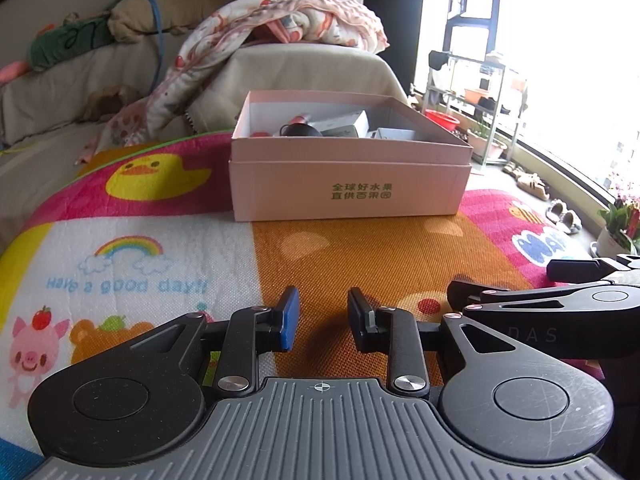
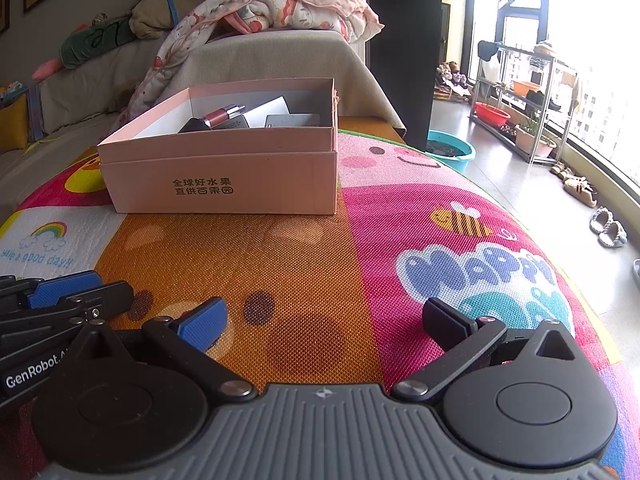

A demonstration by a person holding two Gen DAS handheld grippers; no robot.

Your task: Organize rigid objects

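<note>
On the far left a couch point(image 1: 60, 92) holds a green plush toy point(image 1: 68, 46). A flowery blanket point(image 1: 280, 16) hangs over the couch arm. Below it a bright play mat point(image 1: 360, 256) with a yellow duck point(image 1: 156, 174) and a rainbow point(image 1: 128, 246) covers the tabletop.

The left tongs point(image 1: 323, 318) hover low over the orange part of the mat. Their two fingers stand a little apart, with nothing between them.

Straight ahead, near the back of the mat, sits the pink cardboard box point(image 1: 348, 190) with no lid on. Inside it lie a black round thing point(image 1: 300, 130), a pink tube with a silver end point(image 2: 222, 115) and some white and grey packets point(image 2: 280, 116).

The right tongs point(image 2: 328, 322) hover just beside the left ones, and each shows at the edge of the other's view. Their fingers are spread wide with nothing in them.

On the right, by the bright window, a metal rack point(image 2: 520, 100) holds a red basin point(image 2: 491, 113). A teal tub point(image 2: 450, 152) sits on the floor, and slippers point(image 2: 608, 226) lie near the window.
</note>
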